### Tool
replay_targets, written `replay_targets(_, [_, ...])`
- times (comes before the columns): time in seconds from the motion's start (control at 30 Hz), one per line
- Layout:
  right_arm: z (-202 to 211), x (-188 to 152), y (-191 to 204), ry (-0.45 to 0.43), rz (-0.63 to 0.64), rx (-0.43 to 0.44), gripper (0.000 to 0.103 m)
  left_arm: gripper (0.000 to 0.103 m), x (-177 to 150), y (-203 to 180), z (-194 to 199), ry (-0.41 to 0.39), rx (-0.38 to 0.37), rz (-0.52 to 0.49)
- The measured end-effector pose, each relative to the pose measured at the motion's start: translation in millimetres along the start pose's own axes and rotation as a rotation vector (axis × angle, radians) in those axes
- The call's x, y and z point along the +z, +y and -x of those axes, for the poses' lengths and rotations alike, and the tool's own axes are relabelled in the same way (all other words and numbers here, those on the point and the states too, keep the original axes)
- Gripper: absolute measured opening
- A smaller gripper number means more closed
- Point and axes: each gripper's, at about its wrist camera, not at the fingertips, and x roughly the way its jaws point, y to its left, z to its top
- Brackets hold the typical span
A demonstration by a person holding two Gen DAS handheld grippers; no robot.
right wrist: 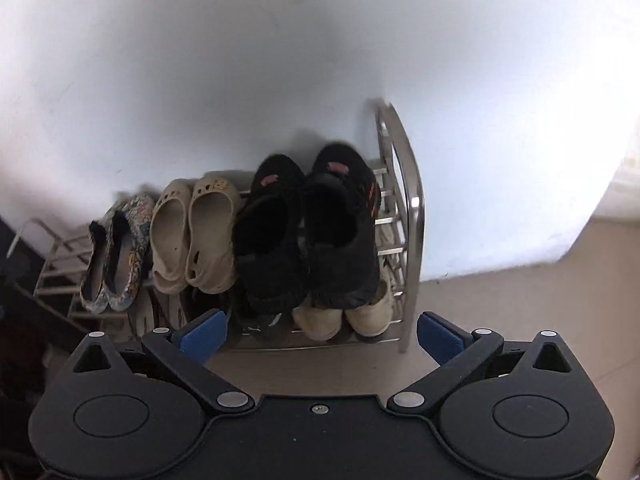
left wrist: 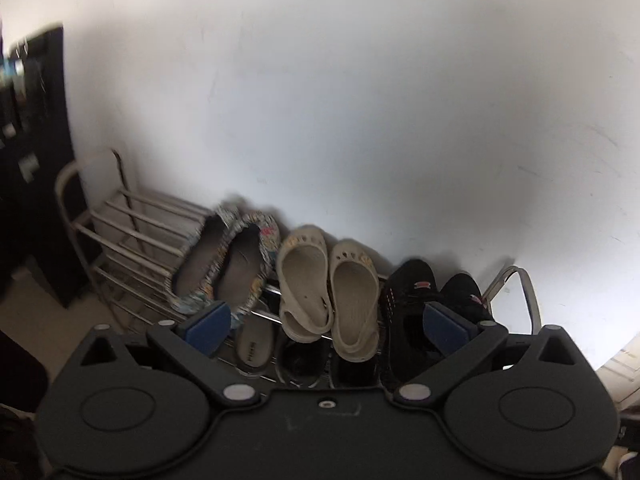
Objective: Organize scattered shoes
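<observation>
metal rack (right wrist: 404, 184) | top: floral flats (right wrist: 116, 256), beige clogs (right wrist: 192, 236), black sneakers (right wrist: 308, 232)

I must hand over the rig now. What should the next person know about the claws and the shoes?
Left claw: open, empty. Right claw: open, empty.
Top shelf of the rack, left to right: floral flats, beige clogs, black sneakers, each paired.
More shoes sit on the lower shelf.
Done: three pairs lined up. Left: no loose shoes in view; check the floor outside the frames.

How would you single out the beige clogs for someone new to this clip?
Find the metal shoe rack against the white wall. On its top tier, the beige clogs sit in the middle, between patterned flats and black sneakers; only they have heel straps.
</observation>
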Motion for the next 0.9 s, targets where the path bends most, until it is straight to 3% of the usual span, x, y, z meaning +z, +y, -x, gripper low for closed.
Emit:
replay_targets(0.07, [32.9,2.4,-4.4,-0.033,0.048,0.02,0.103,0.103,3.1,-15.7,43.4,0.008,0.004,0.022])
replay_targets(0.2, [89.8,-0.4,-13.1,0.003,0.109,0.045,0.103,0.103,-2.6,-37.3,128.6,-0.012,0.046,0.086])
replay_targets(0.33, [146.5,-3.3,-21.2,0.036,0.17,0.07,0.103,0.103,-3.5,-50.8,203.9,-0.067,0.113,0.109])
replay_targets(0.43, [179.7,-8.1,-10.9,0.008,0.215,0.068,0.103,0.103,-4.8,-57.4,262.3,-0.124,0.151,0.1])
replay_targets(0.67, [254.5,-18.3,37.5,-0.119,0.309,0.049,0.103,0.103,-10.6,-52.6,330.4,-0.219,0.144,0.052])
replay_targets(0.83, [291.7,-30.9,67.7,-0.126,0.3,0.071,0.103,0.103,-22.8,-28.2,357.2,-0.233,0.112,0.07])
replay_targets(0.9, [302.3,-35.4,80.4,-0.143,0.303,0.019,0.103,0.103,-28.1,-16.8,368.9,-0.255,0.109,0.083])
